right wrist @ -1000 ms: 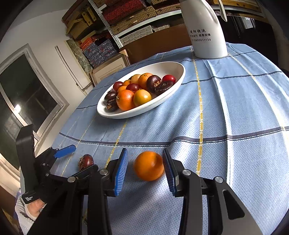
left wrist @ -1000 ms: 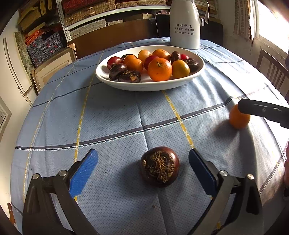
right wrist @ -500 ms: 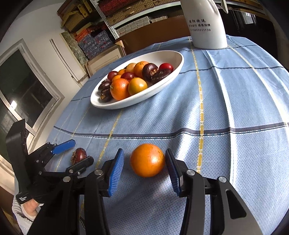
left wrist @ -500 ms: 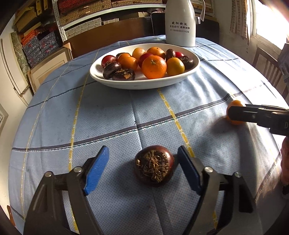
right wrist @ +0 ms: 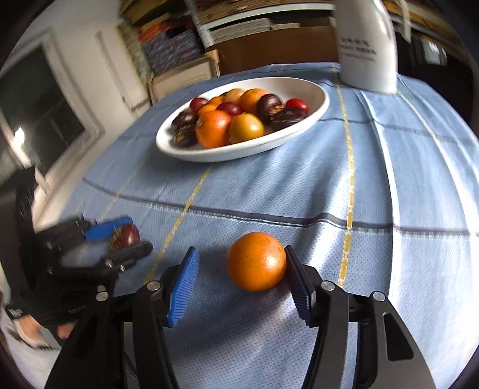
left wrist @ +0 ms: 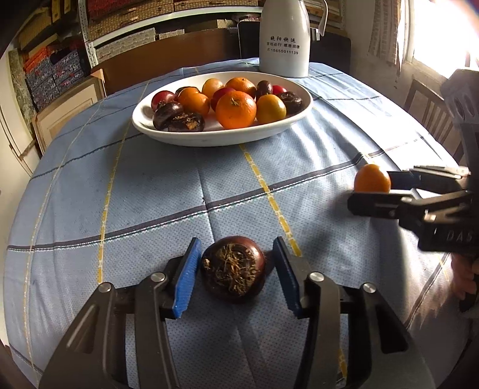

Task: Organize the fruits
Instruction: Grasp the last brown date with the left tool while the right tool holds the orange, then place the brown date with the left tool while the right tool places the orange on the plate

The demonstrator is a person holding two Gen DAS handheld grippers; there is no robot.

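Left wrist view: the left gripper (left wrist: 235, 275) brackets a dark water chestnut (left wrist: 233, 269) lying on the blue tablecloth (left wrist: 149, 191), its blue pads spread apart with slim gaps on both sides. Beyond stands the white bowl (left wrist: 221, 138) of fruit, before a white jug (left wrist: 284, 39).

Right wrist view: the right gripper (right wrist: 241, 282) is spread around an orange (right wrist: 256, 261); the right pad touches it, the left pad (right wrist: 183, 285) stands clear

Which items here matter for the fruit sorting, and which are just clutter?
In play:
- dark brown fruit between the left gripper pads
- loose orange inside the right gripper
- white bowl of mixed fruit

Bystanders:
- white thermos jug
- wooden chair
- shelves of boxes
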